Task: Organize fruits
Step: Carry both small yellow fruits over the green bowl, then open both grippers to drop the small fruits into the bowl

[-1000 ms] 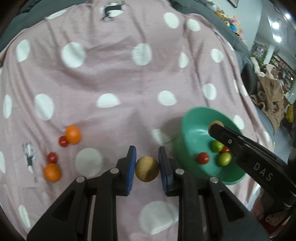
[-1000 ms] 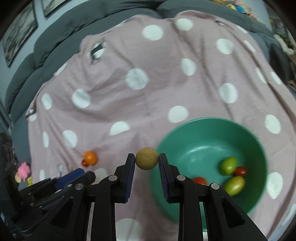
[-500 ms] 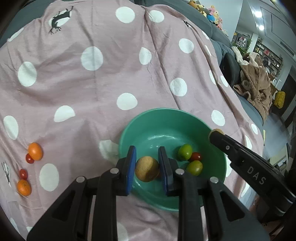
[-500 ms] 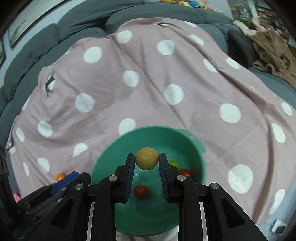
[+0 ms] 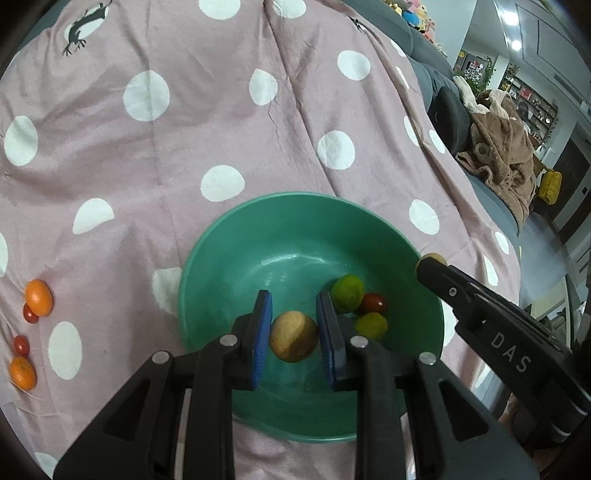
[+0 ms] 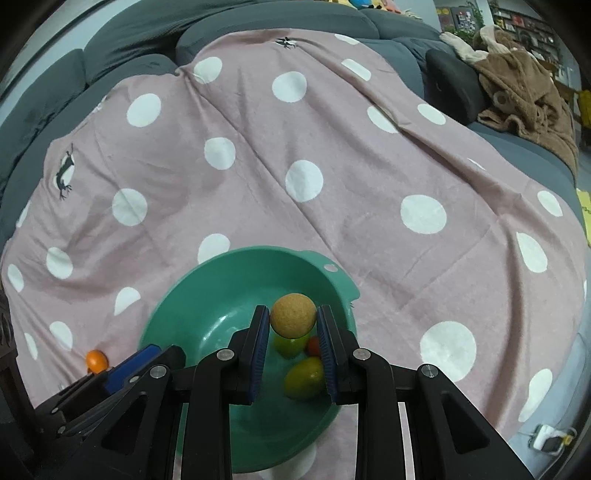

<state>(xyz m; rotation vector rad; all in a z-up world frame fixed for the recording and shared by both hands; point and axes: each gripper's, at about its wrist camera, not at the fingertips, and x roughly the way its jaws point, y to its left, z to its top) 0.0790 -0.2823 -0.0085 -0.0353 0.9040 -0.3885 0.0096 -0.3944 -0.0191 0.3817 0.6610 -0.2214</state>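
My left gripper (image 5: 294,304) is shut on a tan round fruit (image 5: 293,336) and hangs over the inside of the green bowl (image 5: 258,236). The bowl holds two green fruits (image 5: 347,292) (image 5: 370,325) and a red tomato (image 5: 373,303). My right gripper (image 6: 293,313) is shut on a second tan round fruit (image 6: 293,315), above the same bowl (image 6: 207,291) near its far rim. In the left wrist view that gripper's fingers (image 5: 436,275) reach in from the right, over the bowl's right rim. Two oranges (image 5: 38,297) (image 5: 23,373) and two small tomatoes (image 5: 30,313) (image 5: 21,345) lie on the cloth to the left.
A pink cloth with white dots (image 5: 221,110) covers a grey sofa (image 6: 258,18). A brown plush blanket (image 6: 524,85) lies at the far right. An orange (image 6: 96,360) shows beside the left gripper's fingers (image 6: 144,360) in the right wrist view.
Both grippers have moved across the cloth to above the bowl, each still holding its tan fruit. The bowl has come to the middle of both views, and the loose oranges now lie far left.
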